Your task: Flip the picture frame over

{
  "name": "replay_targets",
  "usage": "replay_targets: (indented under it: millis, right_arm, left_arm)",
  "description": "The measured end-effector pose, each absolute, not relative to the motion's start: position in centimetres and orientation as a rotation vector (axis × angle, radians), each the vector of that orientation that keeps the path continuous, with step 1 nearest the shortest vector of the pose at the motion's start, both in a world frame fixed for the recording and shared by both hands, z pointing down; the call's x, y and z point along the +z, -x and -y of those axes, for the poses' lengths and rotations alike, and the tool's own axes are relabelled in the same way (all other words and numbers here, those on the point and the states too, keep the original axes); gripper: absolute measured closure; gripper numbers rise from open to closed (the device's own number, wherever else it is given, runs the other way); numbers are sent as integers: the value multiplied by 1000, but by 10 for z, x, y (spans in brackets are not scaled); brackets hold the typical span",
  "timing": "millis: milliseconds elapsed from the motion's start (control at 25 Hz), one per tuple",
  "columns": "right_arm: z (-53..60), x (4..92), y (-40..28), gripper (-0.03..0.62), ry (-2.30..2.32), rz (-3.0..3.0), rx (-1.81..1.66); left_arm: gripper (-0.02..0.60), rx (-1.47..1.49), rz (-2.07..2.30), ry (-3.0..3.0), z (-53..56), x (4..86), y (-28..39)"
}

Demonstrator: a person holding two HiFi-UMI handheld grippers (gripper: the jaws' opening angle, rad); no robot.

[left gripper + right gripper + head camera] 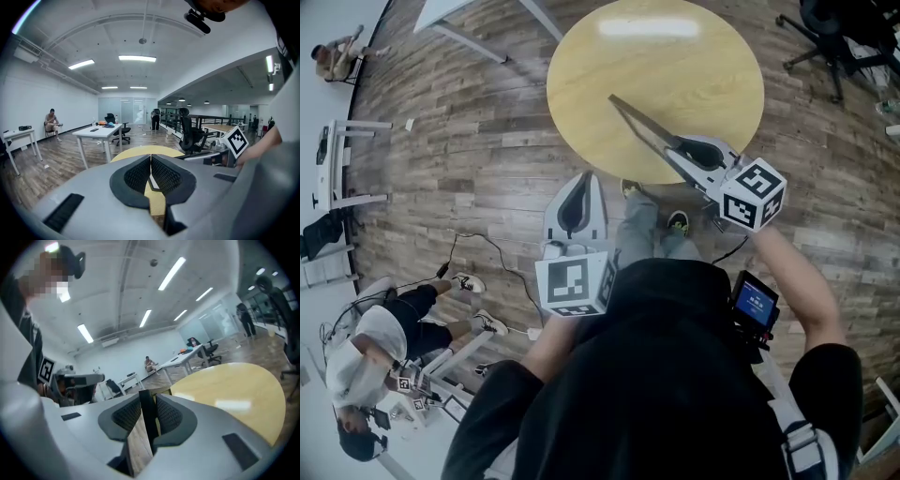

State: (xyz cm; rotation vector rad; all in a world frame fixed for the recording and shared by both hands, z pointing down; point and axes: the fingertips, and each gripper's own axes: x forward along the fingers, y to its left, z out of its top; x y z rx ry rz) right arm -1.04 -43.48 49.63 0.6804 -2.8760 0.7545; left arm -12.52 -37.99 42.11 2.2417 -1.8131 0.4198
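Now, right tool (149,414): clamped on the picture frame (639,124), held on edge above the desk (694,56).
Left tool (151,174): jaws together, empty.
Risk: the grip looks thin, so the frame could slip and drop.

Wood floor (487,141), rnd yellow table (675,94), white desks (97,133), strip lights (137,58)

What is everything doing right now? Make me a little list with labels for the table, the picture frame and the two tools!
table: round, yellow wooden top, standing on a plank floor
picture frame: thin and dark, seen edge-on, apparently held up over the table's near side
right tool: shut on the picture frame
left tool: shut, nothing between its jaws, held close to the person's body, apart from the frame
task: flip looks under way, frame not laid back down yet
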Motion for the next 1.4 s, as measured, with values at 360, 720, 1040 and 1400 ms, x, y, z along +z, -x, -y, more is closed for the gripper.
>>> replay_targets:
  millis: [360,720,1040,1400]
  right_arm:
    - [479,548,-63,514,-1204,2558,996]
    - [484,603,-85,500,-1343,2282,1014]
    - [490,639,-103,446,-1394,2103,1137]
    - [465,682,-116,414,-1266,1892,1010]
  left_arm:
    - [558,422,1822,-2241,377,414,136]
    - [558,427,1821,-2243,381,412,142]
    - [558,432,1808,-2235,388,418,145]
    - [558,438,1788,-2237,396,421,136]
